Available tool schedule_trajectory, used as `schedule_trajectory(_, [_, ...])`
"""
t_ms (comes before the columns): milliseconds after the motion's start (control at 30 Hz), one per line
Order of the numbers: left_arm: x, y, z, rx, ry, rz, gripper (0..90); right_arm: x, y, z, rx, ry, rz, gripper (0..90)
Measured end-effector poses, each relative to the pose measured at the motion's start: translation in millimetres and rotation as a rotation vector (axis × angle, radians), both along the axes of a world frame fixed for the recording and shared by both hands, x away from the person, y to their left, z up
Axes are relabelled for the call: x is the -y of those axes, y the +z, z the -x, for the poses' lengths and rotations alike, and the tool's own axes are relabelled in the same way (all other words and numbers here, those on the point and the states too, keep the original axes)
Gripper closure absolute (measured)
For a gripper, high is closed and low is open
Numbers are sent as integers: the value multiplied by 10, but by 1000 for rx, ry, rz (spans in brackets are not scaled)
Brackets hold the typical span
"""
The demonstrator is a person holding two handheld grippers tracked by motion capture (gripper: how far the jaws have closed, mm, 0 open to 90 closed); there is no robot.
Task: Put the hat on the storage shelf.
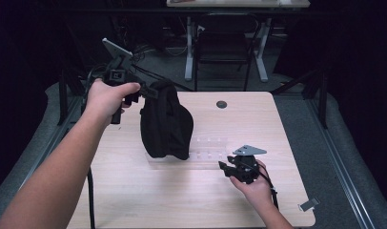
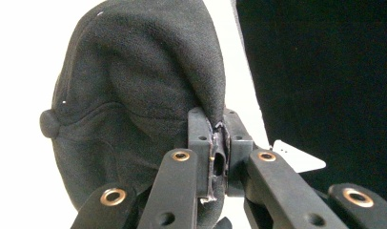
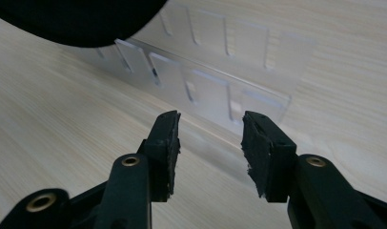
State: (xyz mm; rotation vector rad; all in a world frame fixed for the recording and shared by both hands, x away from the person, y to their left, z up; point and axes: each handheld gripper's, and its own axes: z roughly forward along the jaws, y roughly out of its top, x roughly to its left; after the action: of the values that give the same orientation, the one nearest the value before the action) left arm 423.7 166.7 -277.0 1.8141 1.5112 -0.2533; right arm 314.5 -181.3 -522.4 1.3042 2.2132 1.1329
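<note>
1 black cap (image 1: 165,121) partly hides clear organizer (image 1: 208,150).

Your black cap (image 1: 165,121) hangs over the table's (image 1: 134,200) middle, blocking the clear rack's (image 1: 208,152) left end; the near edge lies open.

The cap (image 1: 165,121) is plain black fleece, unpatterned, with a matching black button on its crown. The tabletop (image 1: 134,191) is pale wood with a fine straight grain. The slotted organiser tray (image 1: 208,152), right of the cap, is clear and colourless. Both the left gripper (image 2: 215,138) and the right gripper (image 3: 208,143) are black with brass-coloured rivets; the right one carries a grey plate.
</note>
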Motion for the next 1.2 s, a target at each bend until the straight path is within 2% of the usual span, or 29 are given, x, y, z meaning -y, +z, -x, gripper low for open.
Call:
schedule_trajectory(133, [5, -2, -3, 1, 5, 4, 855, -172, 29, -29, 19, 33, 14, 570])
schedule_trajectory(367, [-9, -1, 0, -4, 3, 2, 856, -401, 36, -65, 21, 73, 11, 572])
schedule_trajectory(533, [-17, -10, -3, 2, 9, 1, 856, -600, 66, -73, 43, 107, 1, 568])
schedule_trajectory(667, [-18, -13, -7, 0, 9, 4, 856, -803, 86, -78, 50, 157, 11, 564])
schedule_trajectory(800, [-24, -11, -6, -3, 9, 4, 856, -947, 78, -70, 66, 183, 20, 560])
schedule_trajectory(1067, [-8, -13, -7, -3, 12, 6, 856, -1117, 57, -103, 102, 191, 36, 530])
schedule_trajectory(1200, [4, -12, -5, -6, 18, 13, 856, -1185, 16, -135, 118, 170, 37, 501])
